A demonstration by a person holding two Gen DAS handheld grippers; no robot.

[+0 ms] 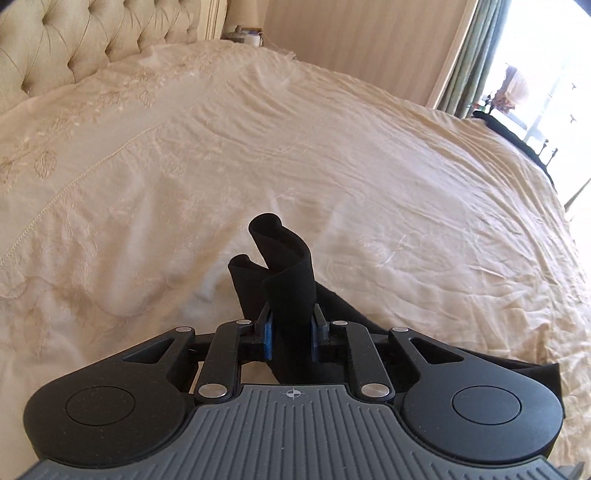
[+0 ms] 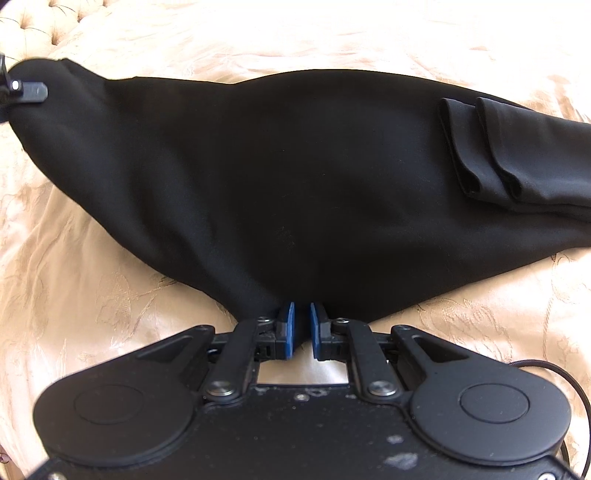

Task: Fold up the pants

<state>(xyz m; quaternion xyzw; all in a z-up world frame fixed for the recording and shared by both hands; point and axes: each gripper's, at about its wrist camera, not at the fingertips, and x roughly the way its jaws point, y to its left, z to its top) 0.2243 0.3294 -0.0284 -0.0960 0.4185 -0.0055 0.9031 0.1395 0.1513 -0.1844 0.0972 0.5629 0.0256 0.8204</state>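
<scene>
the black pants [image 2: 295,177] lie spread on the cream bed [image 1: 332,155]. the left tool [image 1: 290,328] pinches one bunched edge, and the right tool [image 2: 302,325] pinches another edge.

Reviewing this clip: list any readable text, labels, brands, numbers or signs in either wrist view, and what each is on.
No words, brands or numbers can be read in either view.
Only sign: a small crosshair target mark, no lettering, on the grey ribbed body of the left gripper.
Black pants: no visible tag or label.
Right gripper: plain black body, only pale scuffs.
Cream bedspread: embroidery, no text.
Nightstand items: too small and blurred.
</scene>
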